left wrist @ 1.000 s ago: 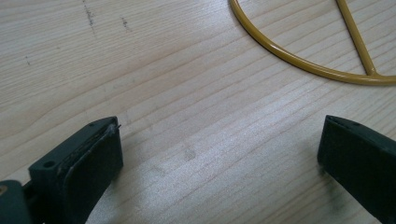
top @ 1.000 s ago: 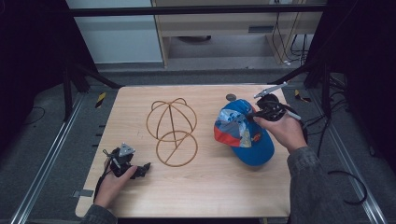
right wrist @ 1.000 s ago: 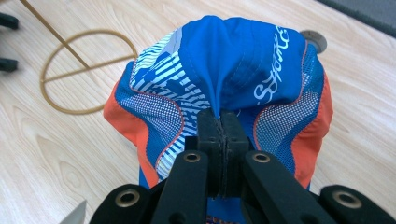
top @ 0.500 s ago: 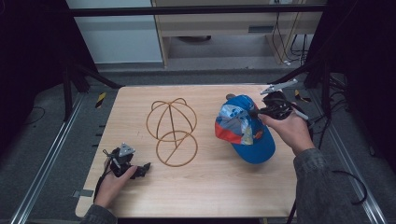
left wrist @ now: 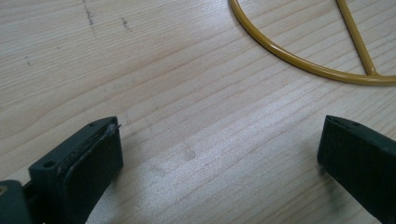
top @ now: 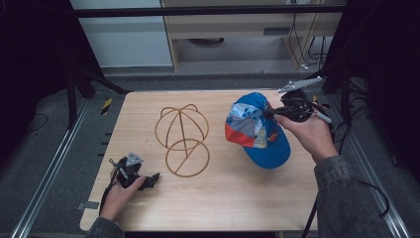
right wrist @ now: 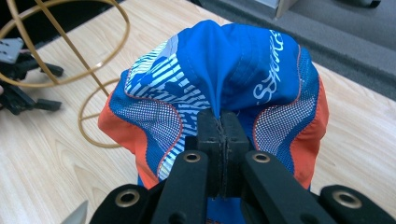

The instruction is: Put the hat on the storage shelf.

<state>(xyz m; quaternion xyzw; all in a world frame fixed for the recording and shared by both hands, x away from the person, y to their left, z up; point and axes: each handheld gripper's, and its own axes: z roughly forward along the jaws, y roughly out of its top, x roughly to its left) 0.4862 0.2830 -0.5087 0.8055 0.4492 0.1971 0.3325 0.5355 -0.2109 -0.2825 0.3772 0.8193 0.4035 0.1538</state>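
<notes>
The wooden table (top: 223, 198) carries everything. The blue, orange and white cap (top: 257, 130) hangs at about three o'clock from the table's middle, its crown pinched and its brim drooping toward the person. The gold wire cap stand (top: 182, 139) sits near the centre, at nine o'clock from the cap and just apart from it. The right gripper (top: 271, 113) has its jaws pressed tight on a fold of the cap's fabric, plain in the right gripper view (right wrist: 222, 128). The left gripper (top: 151, 179) rests on the table at seven o'clock, its jaws spread wide with nothing but bare wood between them.
</notes>
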